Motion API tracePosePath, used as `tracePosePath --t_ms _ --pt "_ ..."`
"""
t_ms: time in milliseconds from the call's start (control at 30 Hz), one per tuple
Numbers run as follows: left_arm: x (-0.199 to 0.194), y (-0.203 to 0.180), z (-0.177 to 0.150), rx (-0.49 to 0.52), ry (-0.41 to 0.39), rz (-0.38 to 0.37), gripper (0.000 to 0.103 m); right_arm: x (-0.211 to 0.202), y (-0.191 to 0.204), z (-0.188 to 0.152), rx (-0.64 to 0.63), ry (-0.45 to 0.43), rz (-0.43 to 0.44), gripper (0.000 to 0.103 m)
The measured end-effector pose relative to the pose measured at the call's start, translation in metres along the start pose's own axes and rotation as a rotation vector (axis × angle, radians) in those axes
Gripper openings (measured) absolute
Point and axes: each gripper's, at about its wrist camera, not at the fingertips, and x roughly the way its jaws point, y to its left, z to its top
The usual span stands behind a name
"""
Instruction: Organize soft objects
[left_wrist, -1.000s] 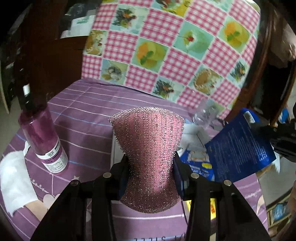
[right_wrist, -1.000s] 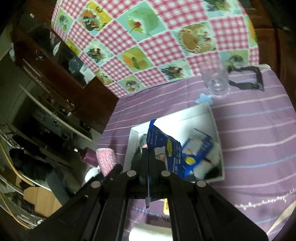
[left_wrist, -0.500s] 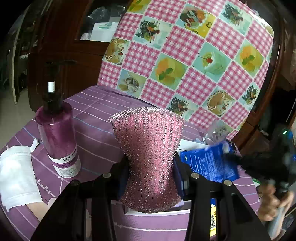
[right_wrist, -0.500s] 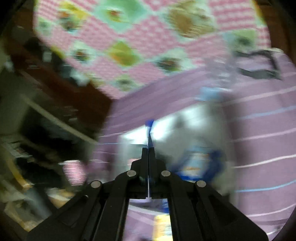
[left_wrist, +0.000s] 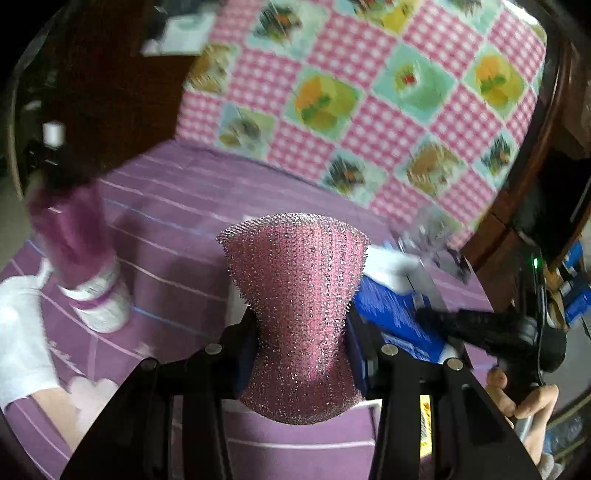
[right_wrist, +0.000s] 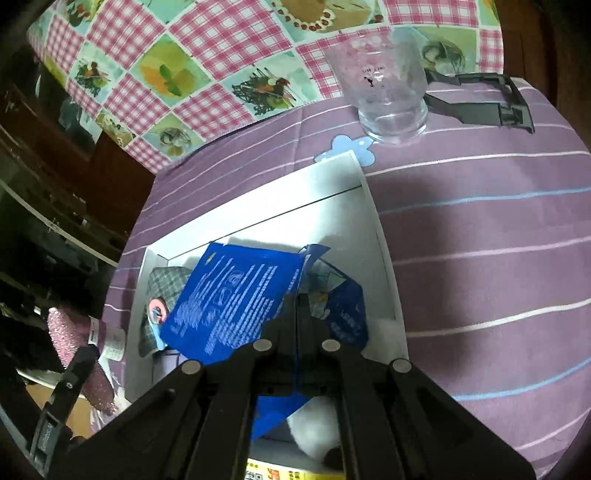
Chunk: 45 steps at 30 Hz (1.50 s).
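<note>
My left gripper (left_wrist: 299, 332) is shut on a glittery pink sponge (left_wrist: 295, 295), squeezed at its waist, held above the near edge of the white box. My right gripper (right_wrist: 298, 299) is shut on a blue packet (right_wrist: 232, 299), holding it low inside the white box (right_wrist: 384, 251). In the box lie a grey checked cloth (right_wrist: 162, 284), a second blue pack (right_wrist: 347, 310) and a white fluffy item (right_wrist: 314, 432). The pink sponge also shows in the right wrist view (right_wrist: 66, 328), at the far left. The blue packet and right gripper show in the left wrist view (left_wrist: 399, 321).
A purple pump bottle (left_wrist: 81, 251) stands on the striped purple cloth, left of the box, with a white cloth (left_wrist: 22, 332) beside it. A clear glass (right_wrist: 388, 99) and a black plastic frame (right_wrist: 487, 99) sit behind the box. A checked pink cushion (left_wrist: 369, 92) rises at the back.
My right gripper has swung the blue packet down over the white box and into it. My left gripper keeps hold of the pink sponge and has shifted its view towards the box.
</note>
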Motion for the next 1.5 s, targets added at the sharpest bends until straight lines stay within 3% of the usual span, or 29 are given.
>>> tracePosePath --t_ms 100,300,400,500,600,667,733,1033,1167,1267,1367,1500 --pt "0.017 -0.015 -0.004 0.034 0.051 0.01 0.042 -0.003 -0.005 0.0 0.036 -0.018 -0.021 0.001" --pt "0.057 -0.014 -0.016 0.027 0.125 0.137 0.043 -0.013 -0.011 0.0 0.106 -0.093 -0.061 0.001" --pt "0.06 -0.013 -0.02 0.075 0.127 0.178 0.053 -0.013 -0.011 0.002 0.109 -0.063 -0.055 0.002" --pt "0.058 -0.014 -0.02 0.091 0.129 0.145 0.063 -0.01 -0.006 0.002 0.099 -0.007 -0.028 0.005" --pt "0.054 -0.02 -0.02 0.124 0.113 0.146 0.072 -0.019 0.002 0.001 0.089 -0.015 -0.015 0.02" --pt "0.051 -0.022 -0.021 0.136 0.1 0.146 0.074 -0.027 0.009 0.0 0.065 -0.049 -0.001 0.053" --pt "0.049 -0.024 -0.022 0.14 0.088 0.151 0.074 -0.031 0.016 -0.001 0.031 -0.059 -0.007 0.06" --pt "0.035 -0.042 -0.028 0.248 -0.042 0.205 0.074 -0.031 0.031 -0.005 -0.072 0.043 -0.292 0.06" --pt "0.035 -0.046 -0.029 0.26 -0.038 0.186 0.074 -0.036 0.041 -0.007 -0.11 0.032 -0.253 0.06" --pt "0.039 -0.039 -0.027 0.206 0.003 0.165 0.074 -0.033 0.044 -0.008 -0.131 0.032 -0.263 0.06" --pt "0.035 -0.029 -0.026 0.134 -0.023 0.18 0.074 -0.027 0.045 -0.008 -0.139 0.03 -0.275 0.06" --pt "0.027 -0.027 -0.024 0.111 -0.062 0.132 0.074 -0.05 0.054 -0.009 -0.16 -0.083 -0.247 0.06"
